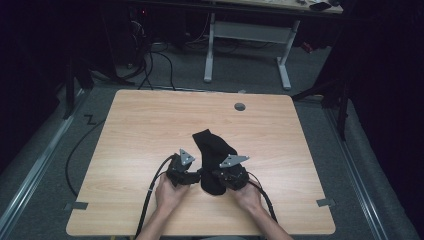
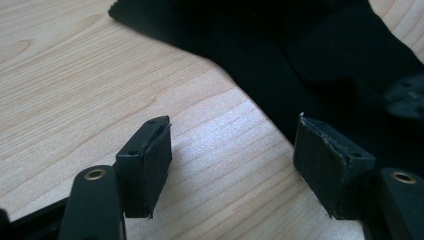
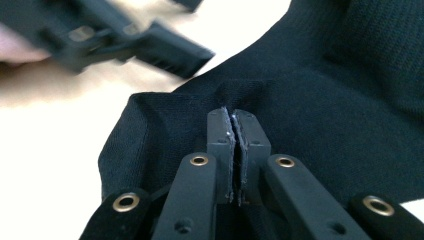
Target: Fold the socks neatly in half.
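The black ribbed knit sock (image 1: 212, 160) lies flat near the front of the pale wooden table (image 1: 140, 130), its lower end pinched by the right gripper (image 3: 234, 116), so the wide-open left gripper (image 2: 232, 165) should bite the near edge squarely.

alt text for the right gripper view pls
The right gripper's two black jaws are pressed together over a black sock, seemingly pinching a small fold of its fabric. The sock lies on a pale wooden table, and the left gripper shows blurred at upper left.
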A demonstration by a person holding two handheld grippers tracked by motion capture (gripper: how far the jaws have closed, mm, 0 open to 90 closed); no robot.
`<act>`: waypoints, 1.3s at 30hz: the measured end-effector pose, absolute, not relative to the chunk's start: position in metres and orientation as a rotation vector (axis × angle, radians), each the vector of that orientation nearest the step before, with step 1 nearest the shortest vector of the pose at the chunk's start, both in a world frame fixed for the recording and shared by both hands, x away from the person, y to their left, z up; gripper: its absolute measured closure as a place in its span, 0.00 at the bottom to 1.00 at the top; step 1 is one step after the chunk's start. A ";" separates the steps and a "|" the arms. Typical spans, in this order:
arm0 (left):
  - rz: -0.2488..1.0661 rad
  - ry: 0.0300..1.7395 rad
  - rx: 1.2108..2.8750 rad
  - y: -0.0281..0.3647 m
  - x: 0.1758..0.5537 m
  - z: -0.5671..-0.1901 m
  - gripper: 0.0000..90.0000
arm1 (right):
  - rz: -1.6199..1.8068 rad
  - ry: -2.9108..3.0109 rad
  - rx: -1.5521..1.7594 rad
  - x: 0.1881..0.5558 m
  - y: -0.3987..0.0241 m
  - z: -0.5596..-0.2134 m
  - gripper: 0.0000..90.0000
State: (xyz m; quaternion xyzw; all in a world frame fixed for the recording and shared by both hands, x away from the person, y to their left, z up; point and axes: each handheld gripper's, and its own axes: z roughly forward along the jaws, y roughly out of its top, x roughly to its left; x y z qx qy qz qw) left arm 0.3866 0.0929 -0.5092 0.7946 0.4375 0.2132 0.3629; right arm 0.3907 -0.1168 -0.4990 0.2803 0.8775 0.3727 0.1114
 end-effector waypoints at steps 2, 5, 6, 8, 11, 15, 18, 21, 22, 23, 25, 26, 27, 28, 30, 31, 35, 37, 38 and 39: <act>0.548 1.129 2.044 0.093 0.386 -0.509 0.36 | 1.114 2.603 0.803 0.381 -0.120 -0.501 0.96; 0.552 1.144 2.039 0.093 0.386 -0.509 0.38 | 1.130 2.615 0.803 0.377 -0.123 -0.501 0.94; 0.556 1.152 2.035 0.092 0.387 -0.508 0.39 | 1.133 2.615 0.801 0.375 -0.124 -0.501 0.92; 0.550 1.178 2.029 0.093 0.389 -0.507 0.42 | 1.161 2.593 0.800 0.372 -0.126 -0.499 0.87; 0.605 1.201 2.031 0.092 0.394 -0.500 0.41 | 1.235 2.516 0.847 0.375 -0.132 -0.493 0.82; 0.651 1.225 2.020 0.089 0.406 -0.490 0.39 | 1.241 2.433 0.933 0.388 -0.136 -0.487 0.79; 0.628 1.230 1.998 0.086 0.418 -0.482 0.39 | 1.216 2.448 0.945 0.392 -0.136 -0.493 0.79; 0.578 1.239 1.983 0.085 0.425 -0.480 0.43 | 1.193 2.468 0.961 0.394 -0.135 -0.498 0.79; 0.517 1.255 1.951 0.086 0.430 -0.480 0.44 | 1.187 2.471 0.948 0.394 -0.134 -0.499 0.80; 0.517 1.255 1.951 0.086 0.430 -0.480 0.45 | 1.187 2.471 0.948 0.394 -0.134 -0.499 0.80; 0.463 1.269 1.890 0.089 0.432 -0.478 0.46 | 1.168 2.484 0.940 0.394 -0.134 -0.500 0.80; 0.440 1.273 1.860 0.091 0.433 -0.476 0.46 | 1.155 2.490 0.936 0.393 -0.133 -0.502 0.81; 0.430 1.276 1.846 0.091 0.434 -0.476 0.46 | 1.140 2.498 0.922 0.393 -0.133 -0.504 0.81; 0.424 1.282 1.833 0.092 0.435 -0.475 0.44 | 1.139 2.495 0.905 0.391 -0.132 -0.504 0.81; 0.418 1.293 1.868 0.090 0.444 -0.473 0.41 | 1.137 2.498 0.901 0.391 -0.132 -0.505 0.81; 0.418 1.293 1.868 0.090 0.444 -0.473 0.41 | 1.137 2.498 0.901 0.391 -0.132 -0.505 0.81; 0.406 1.308 1.896 0.082 0.458 -0.471 0.41 | 1.130 2.500 0.890 0.391 -0.133 -0.505 0.82; 0.409 1.314 1.918 0.078 0.462 -0.473 0.45 | 1.120 2.492 0.878 0.390 -0.132 -0.505 0.83; 0.413 1.323 1.926 0.077 0.463 -0.475 0.47 | 1.119 2.491 0.878 0.390 -0.132 -0.505 0.83; 0.409 1.329 1.931 0.076 0.465 -0.477 0.49 | 1.121 2.491 0.881 0.390 -0.132 -0.505 0.83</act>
